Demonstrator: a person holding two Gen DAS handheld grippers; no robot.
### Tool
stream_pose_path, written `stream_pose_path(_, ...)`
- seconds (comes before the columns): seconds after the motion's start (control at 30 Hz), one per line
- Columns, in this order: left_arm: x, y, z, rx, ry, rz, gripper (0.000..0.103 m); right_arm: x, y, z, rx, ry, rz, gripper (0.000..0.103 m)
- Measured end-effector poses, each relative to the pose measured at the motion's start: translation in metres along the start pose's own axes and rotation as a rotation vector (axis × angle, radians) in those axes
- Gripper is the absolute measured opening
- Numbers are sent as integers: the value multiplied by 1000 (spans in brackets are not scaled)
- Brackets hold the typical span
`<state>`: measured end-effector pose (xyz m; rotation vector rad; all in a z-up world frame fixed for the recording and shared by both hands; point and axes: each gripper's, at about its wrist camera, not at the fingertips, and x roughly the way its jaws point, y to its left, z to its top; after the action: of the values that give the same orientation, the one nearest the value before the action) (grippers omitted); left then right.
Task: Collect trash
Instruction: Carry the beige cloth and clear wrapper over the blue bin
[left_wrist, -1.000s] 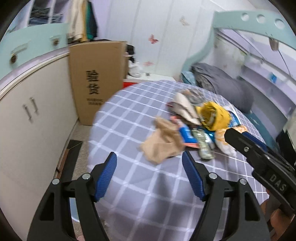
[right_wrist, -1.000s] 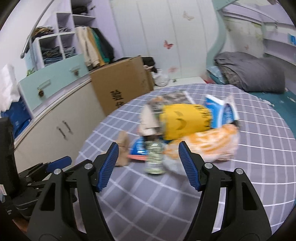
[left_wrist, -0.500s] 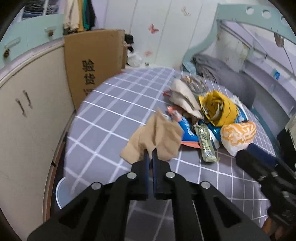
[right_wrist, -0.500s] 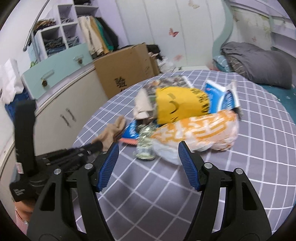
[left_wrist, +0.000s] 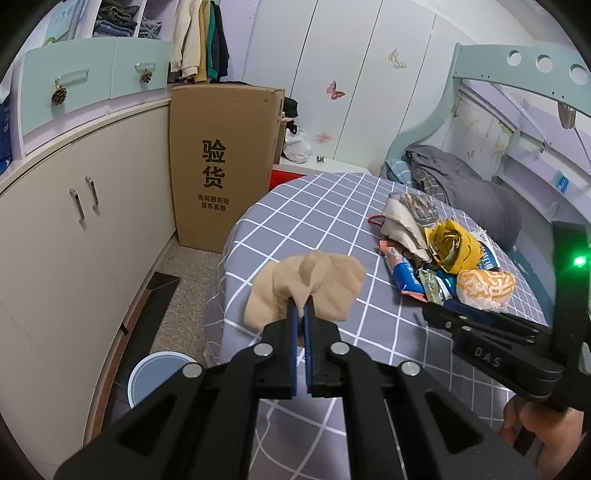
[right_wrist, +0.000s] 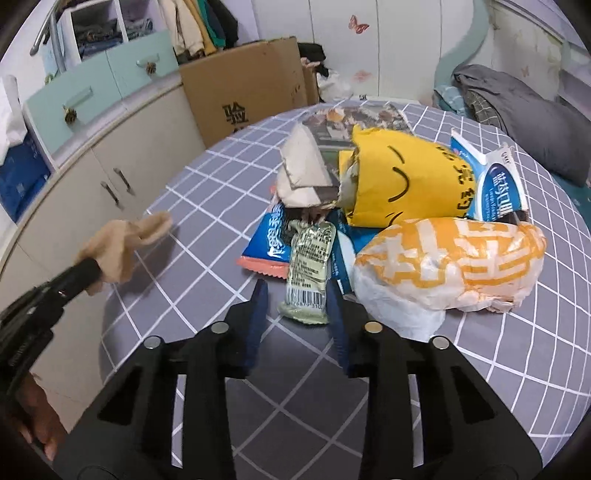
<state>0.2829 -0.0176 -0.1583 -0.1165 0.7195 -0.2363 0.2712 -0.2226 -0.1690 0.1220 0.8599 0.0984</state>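
Note:
My left gripper (left_wrist: 301, 308) is shut on a crumpled tan paper (left_wrist: 314, 284) and holds it above the table's left edge; it also shows in the right wrist view (right_wrist: 122, 240). My right gripper (right_wrist: 297, 299) is partly closed around the near end of a pale green wrapper (right_wrist: 308, 273), its pads apart from it. The trash pile holds a blue snack pack (right_wrist: 267, 240), a yellow bag (right_wrist: 402, 184), an orange-and-white bag (right_wrist: 450, 266) and a blue-white pouch (right_wrist: 496, 184).
A round table with a grey checked cloth (left_wrist: 314, 206) carries the pile. A light blue bin (left_wrist: 159, 376) stands on the floor below the table's left edge. A tall cardboard box (left_wrist: 221, 158) and cream cabinets (left_wrist: 74, 229) are at the left. A bed (left_wrist: 480, 199) lies behind.
My left gripper shut on the tan paper and lifted it off the table toward the left. My right gripper moved down to the green wrapper and narrowed around it.

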Motion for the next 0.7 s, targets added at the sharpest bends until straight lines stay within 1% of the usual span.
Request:
stream_pose_path(0.03,-1,2,0,-6,-3,-4,3,-1,1,-1,-6,-3,-4,23)
stream_pose_path(0.07,-3,0,-1,-8,-6,-6,3,-3,2,-2,-14,-7,-12,22)
stream_pose_path(0.2,-12,5,-1,-19,-29,-24,3,-13,5,-5,-33,-44,-28,21)
stream_pose_path(0.33,-25,14,-2,-33,-54,-34,3,-25,17,-7,-37,-74,7,21)
stream_pose_path(0.53,-42,40,-1,-69,-77,-19,3,-39,64,0,-102,-107,88,21)
stream_pose_path(0.7,-55,76,-4,-113,-85,29,3,-36,114,6,-169,-104,176,21)
